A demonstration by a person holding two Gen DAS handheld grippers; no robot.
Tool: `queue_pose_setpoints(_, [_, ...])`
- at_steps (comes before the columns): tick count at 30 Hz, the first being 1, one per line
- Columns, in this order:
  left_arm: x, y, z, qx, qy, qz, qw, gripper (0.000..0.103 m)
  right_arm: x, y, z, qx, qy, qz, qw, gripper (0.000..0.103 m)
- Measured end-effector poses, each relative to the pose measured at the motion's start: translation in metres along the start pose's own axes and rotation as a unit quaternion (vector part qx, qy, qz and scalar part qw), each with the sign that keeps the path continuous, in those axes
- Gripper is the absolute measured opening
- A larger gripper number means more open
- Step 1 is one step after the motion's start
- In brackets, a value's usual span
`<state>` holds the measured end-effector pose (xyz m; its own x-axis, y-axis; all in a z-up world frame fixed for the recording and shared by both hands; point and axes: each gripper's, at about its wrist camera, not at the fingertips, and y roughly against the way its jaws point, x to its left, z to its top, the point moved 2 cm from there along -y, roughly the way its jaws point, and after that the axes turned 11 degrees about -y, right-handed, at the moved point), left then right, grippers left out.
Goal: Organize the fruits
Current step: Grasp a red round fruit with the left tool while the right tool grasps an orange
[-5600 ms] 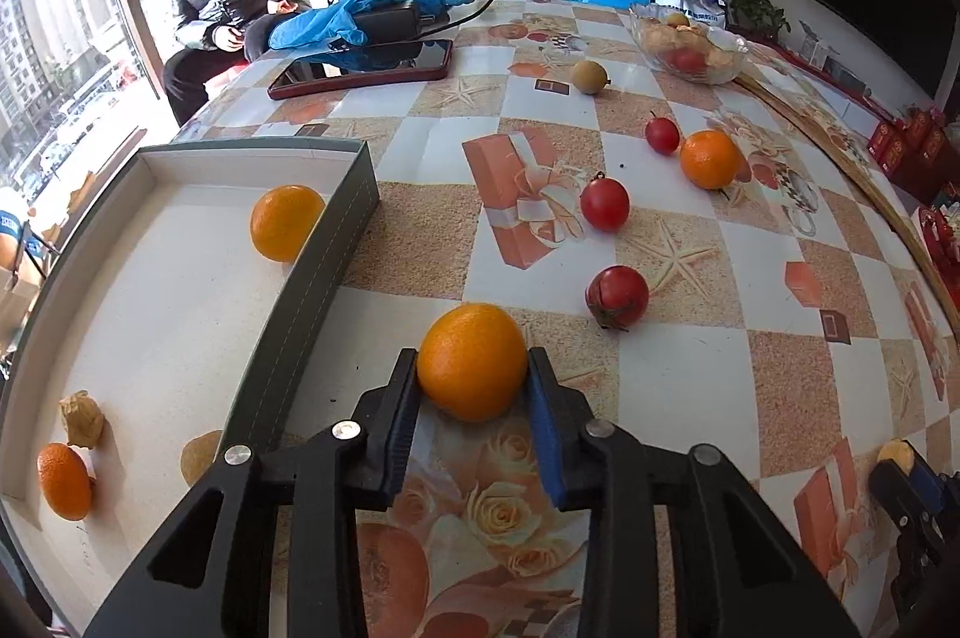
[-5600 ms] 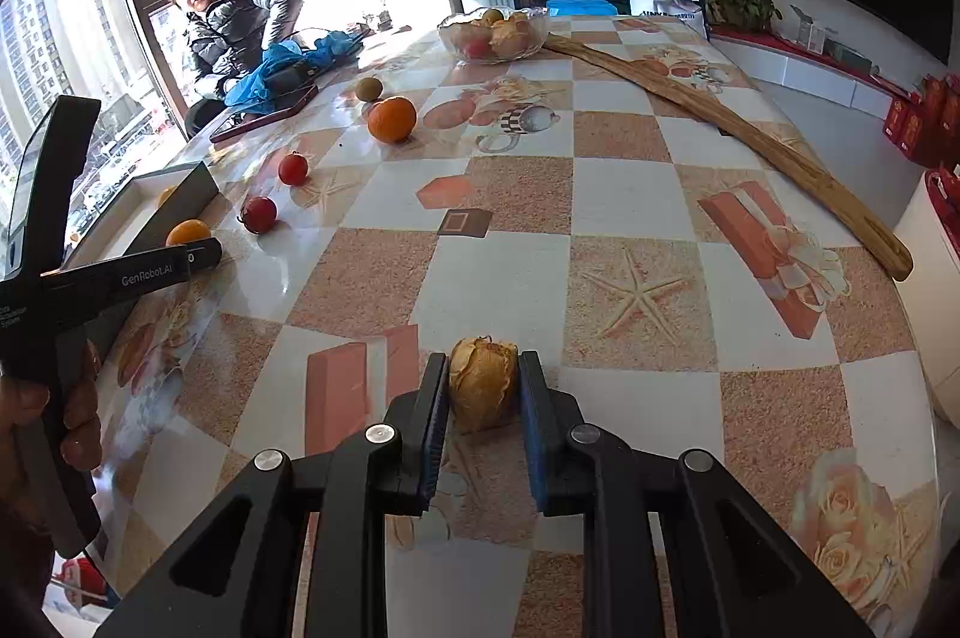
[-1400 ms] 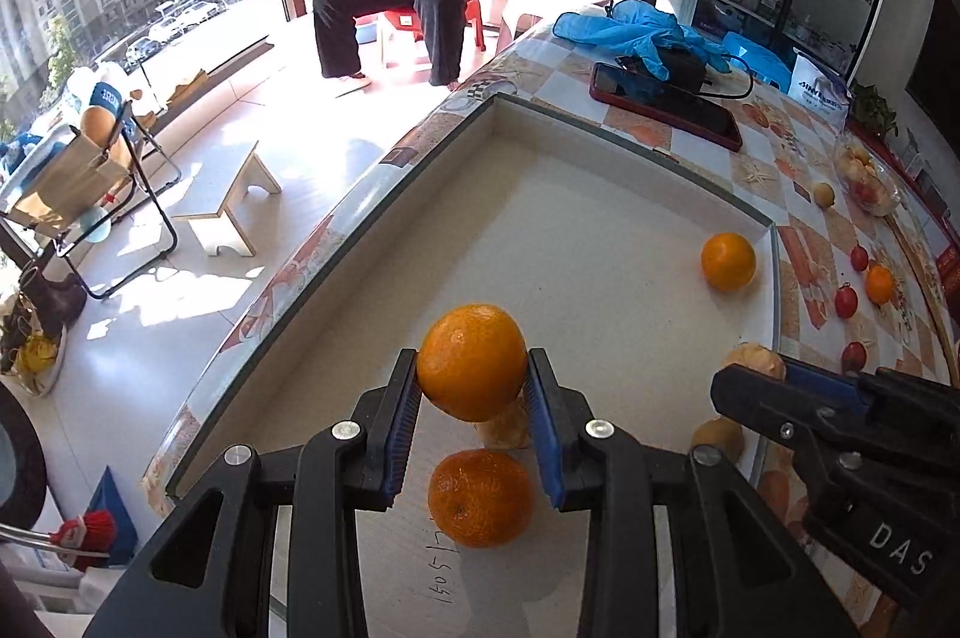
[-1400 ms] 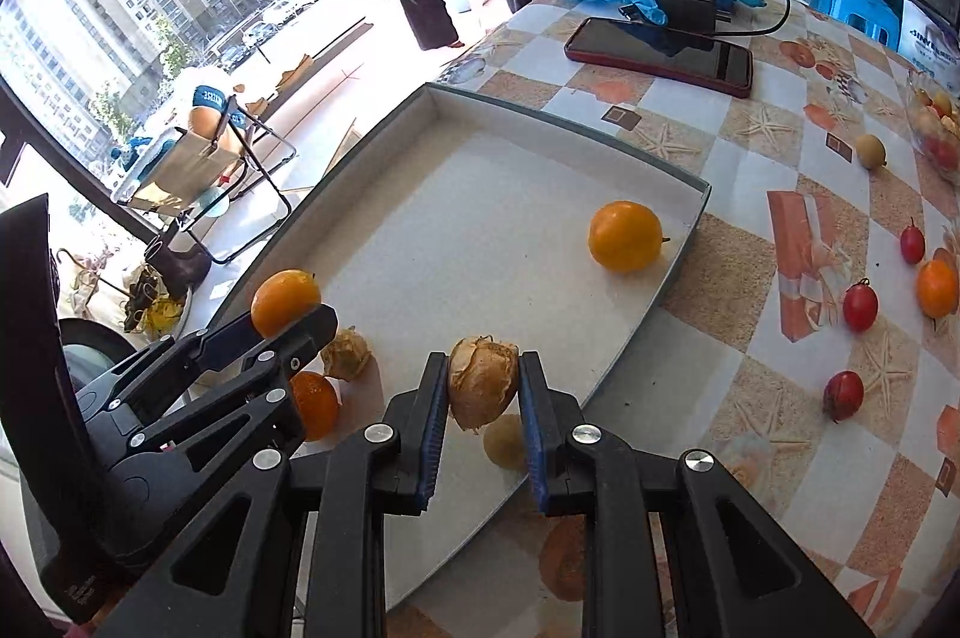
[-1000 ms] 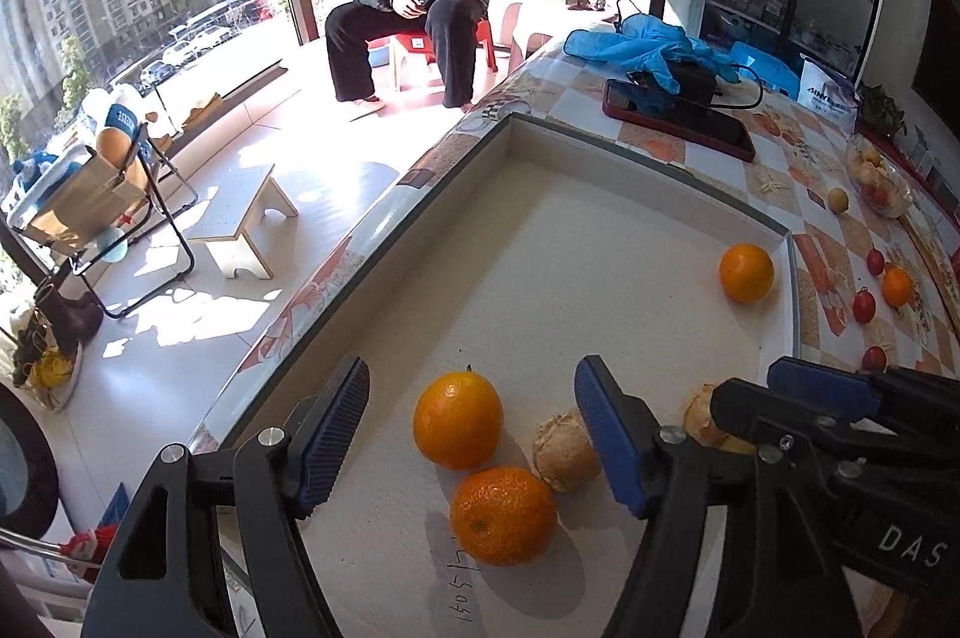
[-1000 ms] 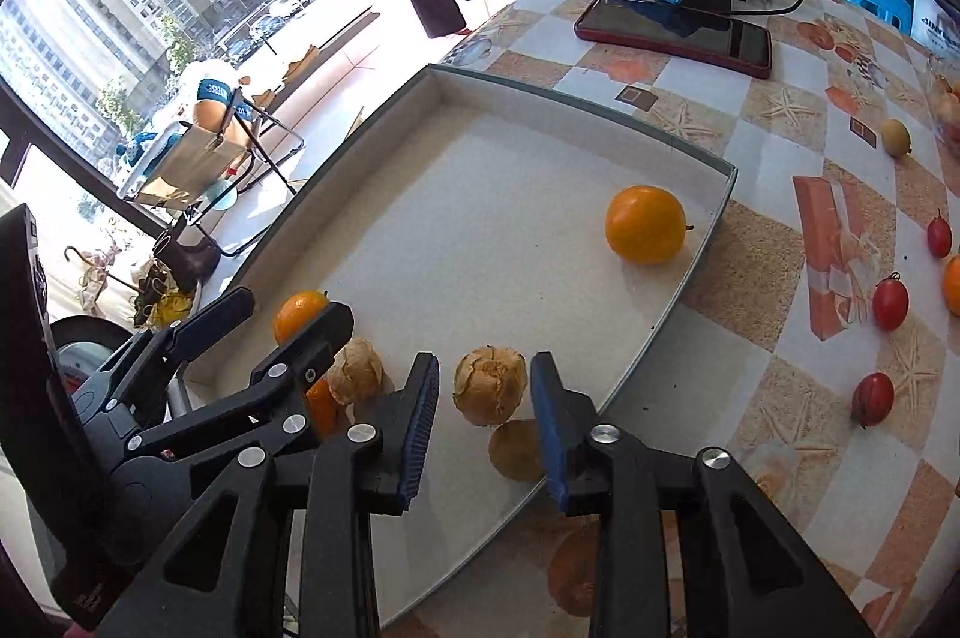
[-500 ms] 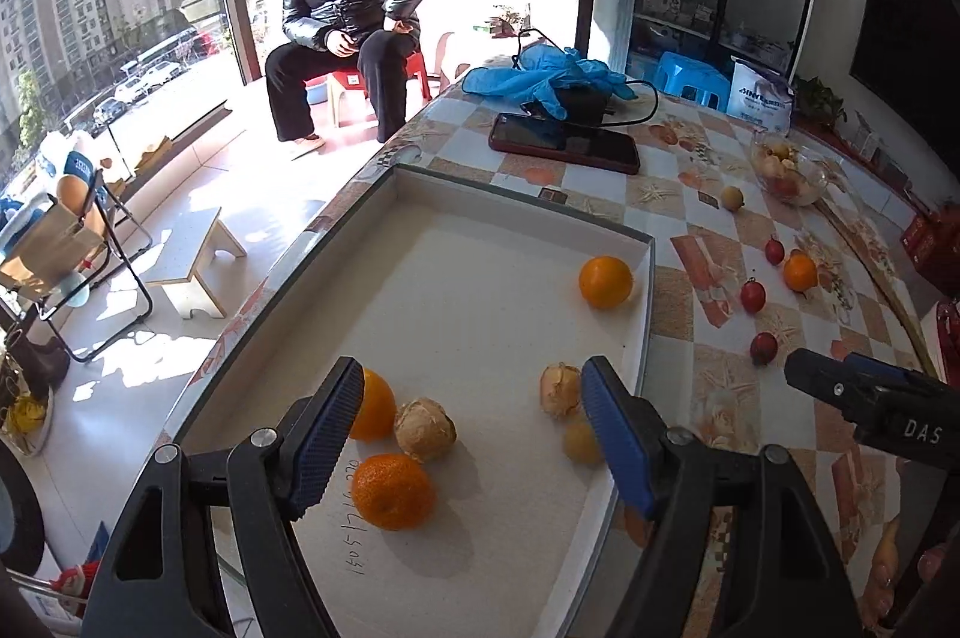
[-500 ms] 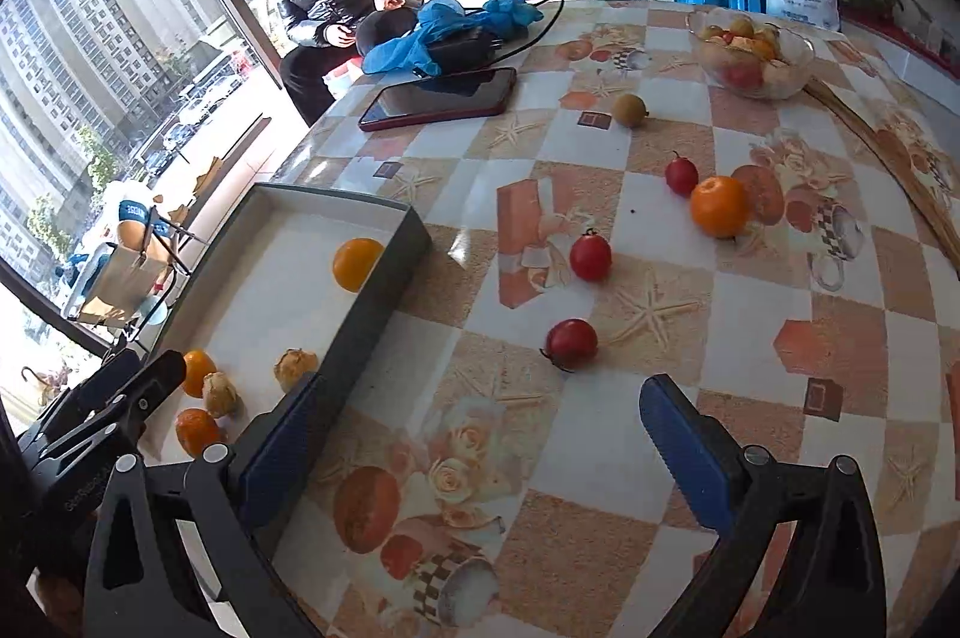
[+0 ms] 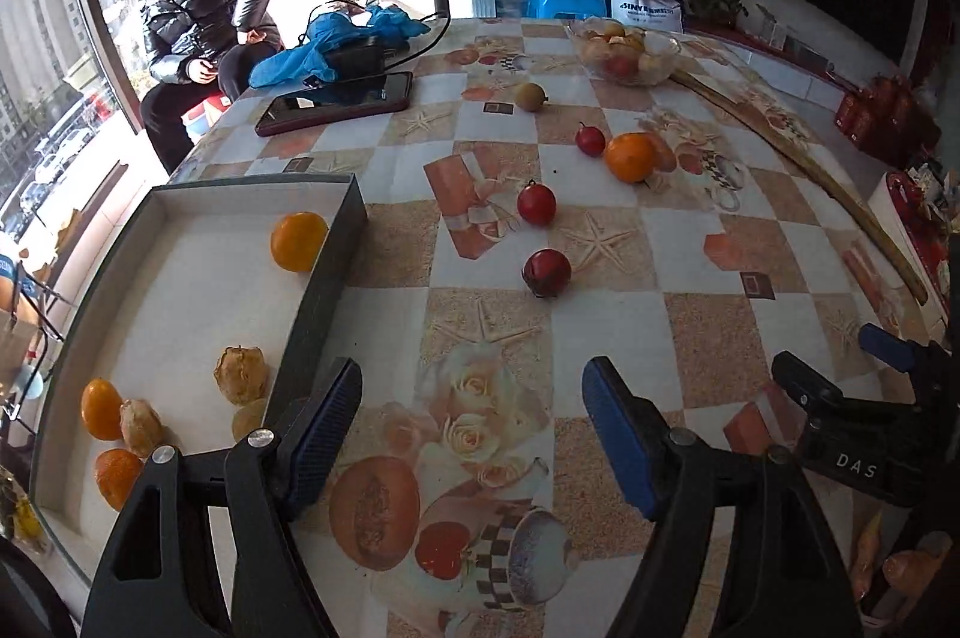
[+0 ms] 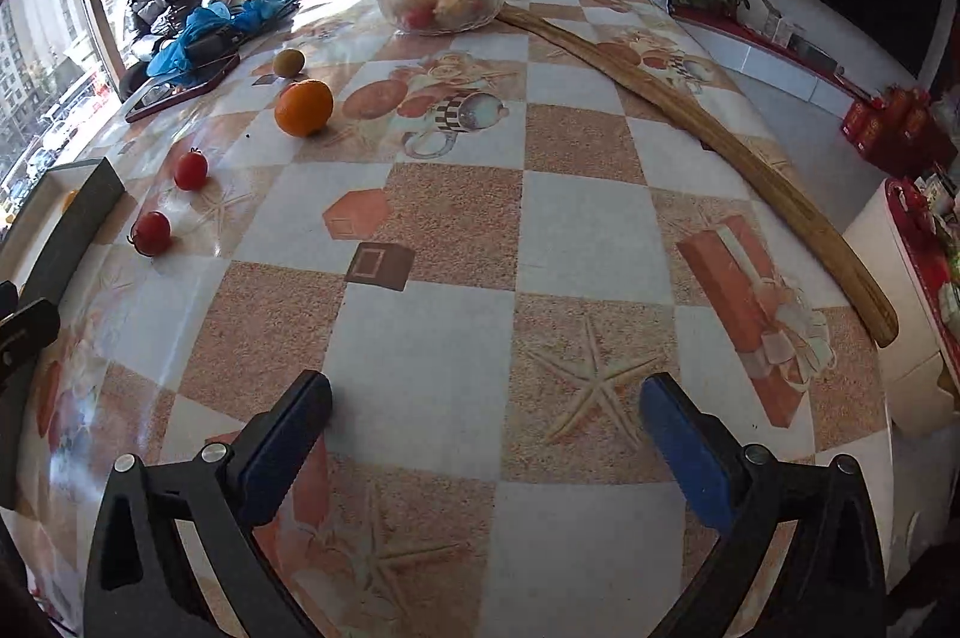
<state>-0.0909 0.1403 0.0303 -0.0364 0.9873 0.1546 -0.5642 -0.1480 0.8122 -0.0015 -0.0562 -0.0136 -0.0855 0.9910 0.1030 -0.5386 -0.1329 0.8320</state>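
A grey box (image 9: 336, 248) at the left of the table holds several oranges (image 9: 298, 240) and several papery tan fruits (image 9: 241, 374). On the table lie an orange (image 9: 629, 156), three red fruits (image 9: 546, 272) and a brown fruit (image 9: 530, 96). My left gripper (image 9: 471, 428) is open and empty above the table beside the box. My right gripper (image 10: 483, 431) is open and empty over bare tablecloth; the orange (image 10: 303, 107) and two red fruits (image 10: 152, 232) lie far to its left.
A glass bowl (image 10: 441, 5) of fruit stands at the table's far end. A long wooden stick (image 10: 708, 128) lies along the right side. A phone (image 9: 336, 103) and blue cloth (image 9: 354, 38) lie at the far left, by a seated person (image 9: 192, 14).
Both grippers let go of their fruit in the box, an orange and a papery fruit. Both then drew back open and swung right over the table.
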Motion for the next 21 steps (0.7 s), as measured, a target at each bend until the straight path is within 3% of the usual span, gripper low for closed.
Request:
queue_pose_setpoints(9, [-0.022, -0.047, 0.034, 0.013, -0.008, 0.014, 0.9998, 0.075, 0.001, -0.005, 0.003, -0.004, -0.005, 0.003, 1.000, 0.103])
queue_pose_setpoints(12, [-0.024, -0.064, 0.038, 0.031, -0.002, 0.012, 0.9995, 0.064, 0.001, -0.005, 0.003, -0.004, -0.006, 0.006, 1.000, 0.103])
queue_pose_setpoints(15, [-0.021, -0.066, 0.039, 0.023, 0.019, 0.002, 0.9996, 0.056, 0.001, -0.005, 0.003, -0.005, -0.007, 0.007, 1.000, 0.103])
queue_pose_setpoints(18, [-0.022, -0.062, 0.035, 0.013, 0.011, 0.009, 0.9998, 0.026, 0.001, -0.005, 0.004, -0.006, -0.008, 0.009, 1.000, 0.103])
queue_pose_setpoints(21, [-0.021, -0.054, 0.022, 0.002, 0.008, 0.019, 0.9998, 0.025, 0.001, -0.005, 0.004, -0.005, -0.008, 0.009, 1.000, 0.103])
